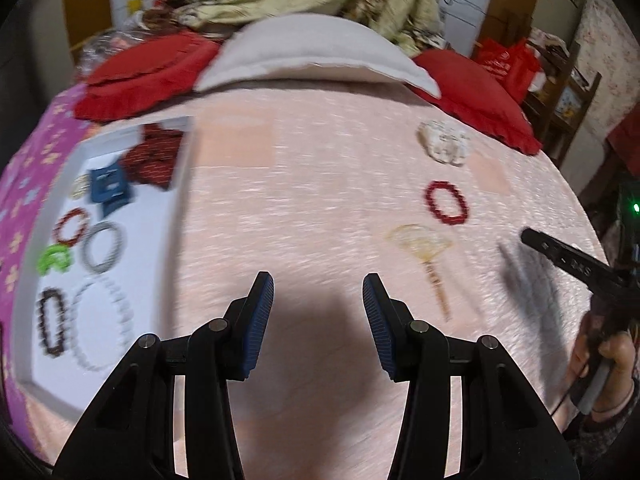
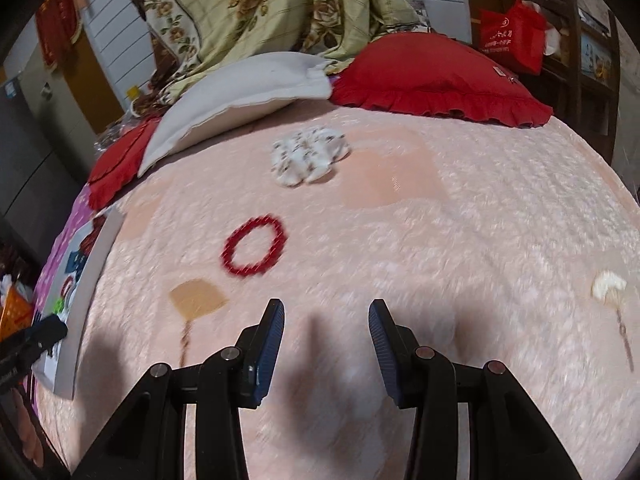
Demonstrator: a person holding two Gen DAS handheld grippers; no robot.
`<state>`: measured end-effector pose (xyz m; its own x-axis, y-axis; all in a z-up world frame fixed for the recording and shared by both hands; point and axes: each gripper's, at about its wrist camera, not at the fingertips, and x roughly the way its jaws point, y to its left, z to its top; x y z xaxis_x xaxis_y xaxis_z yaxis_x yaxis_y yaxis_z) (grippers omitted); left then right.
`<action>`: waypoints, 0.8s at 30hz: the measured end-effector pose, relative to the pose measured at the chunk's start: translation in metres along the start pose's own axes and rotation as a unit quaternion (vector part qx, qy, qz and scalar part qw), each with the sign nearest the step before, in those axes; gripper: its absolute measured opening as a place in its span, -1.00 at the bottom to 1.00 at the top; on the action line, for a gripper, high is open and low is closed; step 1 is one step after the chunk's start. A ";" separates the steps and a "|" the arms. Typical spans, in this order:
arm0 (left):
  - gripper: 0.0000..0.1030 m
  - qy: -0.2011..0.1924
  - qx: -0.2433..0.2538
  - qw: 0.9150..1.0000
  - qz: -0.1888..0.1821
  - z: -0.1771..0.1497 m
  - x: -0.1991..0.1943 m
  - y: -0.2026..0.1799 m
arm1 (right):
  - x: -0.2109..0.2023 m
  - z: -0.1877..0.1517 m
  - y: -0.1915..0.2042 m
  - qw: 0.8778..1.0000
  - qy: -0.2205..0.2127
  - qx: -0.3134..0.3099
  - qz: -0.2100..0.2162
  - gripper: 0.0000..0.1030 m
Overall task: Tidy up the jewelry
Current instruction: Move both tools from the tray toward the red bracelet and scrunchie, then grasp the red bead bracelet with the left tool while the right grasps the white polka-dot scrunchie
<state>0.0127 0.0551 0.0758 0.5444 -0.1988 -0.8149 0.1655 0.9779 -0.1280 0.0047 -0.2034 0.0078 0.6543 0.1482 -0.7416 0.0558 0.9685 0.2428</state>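
Both hand-held grippers empty, jaws part open over the pink bedspread [image 2: 460,240]: left hand-held gripper [image 1: 318,320], right hand-held gripper [image 2: 326,346]. From the right one, the red bead bracelet [image 2: 255,246] lies just ahead, slightly left; gold fan pendant [image 2: 197,297] nearer, left, its tassel trailing toward the camera. Right hand likely nearer both. White tray [image 1: 160,240] with sorted pieces sits far left, beside the left one.
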 end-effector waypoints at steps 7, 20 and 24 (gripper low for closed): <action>-0.11 0.017 0.041 0.999 -0.017 0.029 0.041 -0.052 | 0.029 0.046 -0.015 0.999 -0.006 0.022 0.028 -0.13; -0.12 0.047 0.059 0.994 -0.081 0.073 0.124 -0.102 | 0.108 0.115 -0.025 0.997 0.015 0.049 0.055 -0.12; -0.13 0.051 0.065 0.993 -0.087 0.081 0.140 -0.111 | 0.123 0.128 -0.025 0.996 0.019 0.053 0.066 -0.12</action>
<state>0.1371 -0.0868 0.0220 0.4135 -0.3507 -0.8402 0.3592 0.9108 -0.2035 0.1797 -0.2351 -0.0095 0.6326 0.2819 -0.7214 0.0520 0.9138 0.4027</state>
